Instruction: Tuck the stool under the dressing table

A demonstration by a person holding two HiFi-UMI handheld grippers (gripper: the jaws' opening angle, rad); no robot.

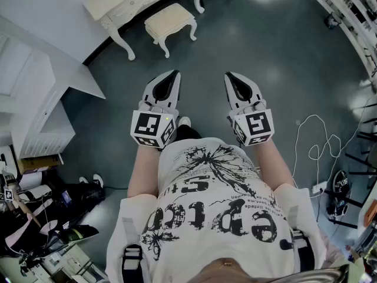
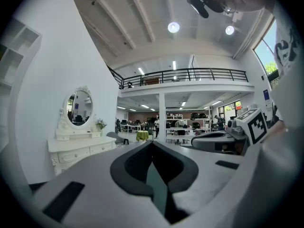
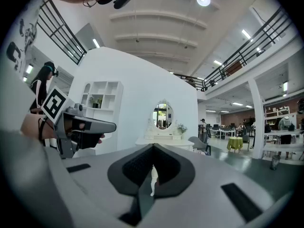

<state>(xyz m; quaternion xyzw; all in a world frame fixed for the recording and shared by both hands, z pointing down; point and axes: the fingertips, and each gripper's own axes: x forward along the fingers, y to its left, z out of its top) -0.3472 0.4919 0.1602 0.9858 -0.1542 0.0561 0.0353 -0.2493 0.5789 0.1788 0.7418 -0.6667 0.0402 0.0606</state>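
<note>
The cream-cushioned stool [image 1: 169,21] with white legs stands on the grey floor, just out from the white dressing table [image 1: 126,2] at the top of the head view. My left gripper [image 1: 173,73] and right gripper [image 1: 230,75] are held side by side in front of the person, well short of the stool. Both are shut with nothing between the jaws. The left gripper view shows the dressing table [image 2: 80,148] with its oval mirror [image 2: 80,107] at left. The same table [image 3: 164,139] sits dead ahead in the right gripper view, past the touching tips of the right gripper [image 3: 153,147].
A white shelf unit [image 1: 35,105] stands along the left wall. Bags and shoes [image 1: 53,205] clutter the lower left. A white cable [image 1: 312,140] trails over the floor at right, near racks [image 1: 359,28]. Grey floor [image 1: 259,34] lies between me and the stool.
</note>
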